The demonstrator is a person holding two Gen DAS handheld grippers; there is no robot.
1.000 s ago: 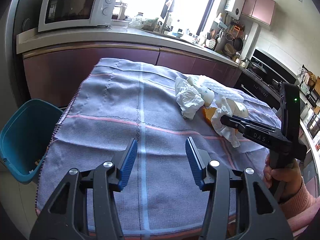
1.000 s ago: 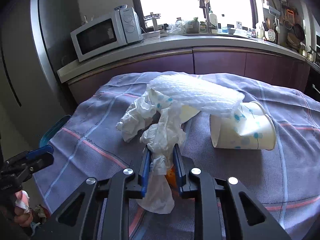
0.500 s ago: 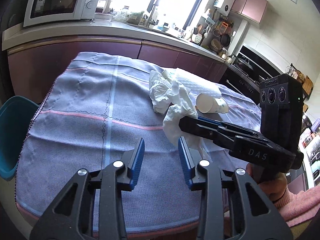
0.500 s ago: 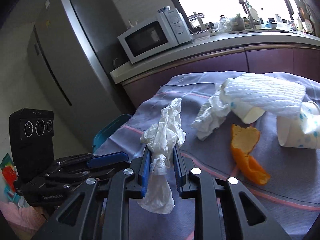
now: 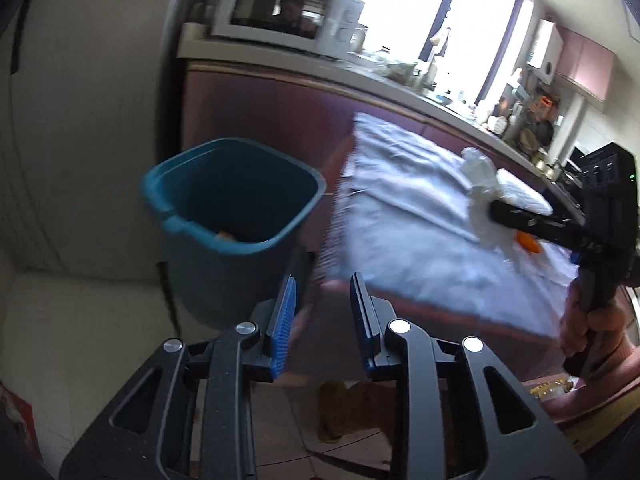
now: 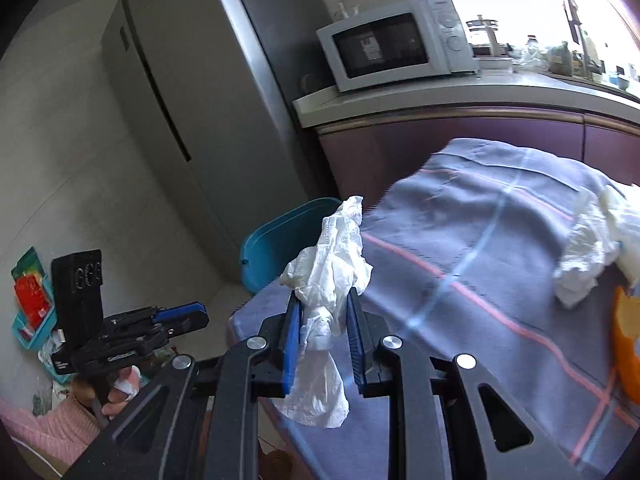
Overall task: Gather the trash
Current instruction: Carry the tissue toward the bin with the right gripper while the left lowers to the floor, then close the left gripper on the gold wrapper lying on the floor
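Note:
My right gripper is shut on a crumpled white tissue and holds it over the table's left end, short of the teal trash bin. The left wrist view shows that gripper with the tissue out to the right. My left gripper is off the table's corner, near the bin; its jaws are closing with nothing between them. A scrap of orange lies inside the bin. An orange peel and more white tissue lie on the lilac tablecloth.
The bin stands on the floor between the table's left end and a purple counter bearing a microwave. A grey fridge rises behind it. Small colourful clutter sits on the floor at the left.
Both grippers swung left, from over the table toward the bin. The right one lifted the tissue off the pile and carried it along. The left jaws narrowed.

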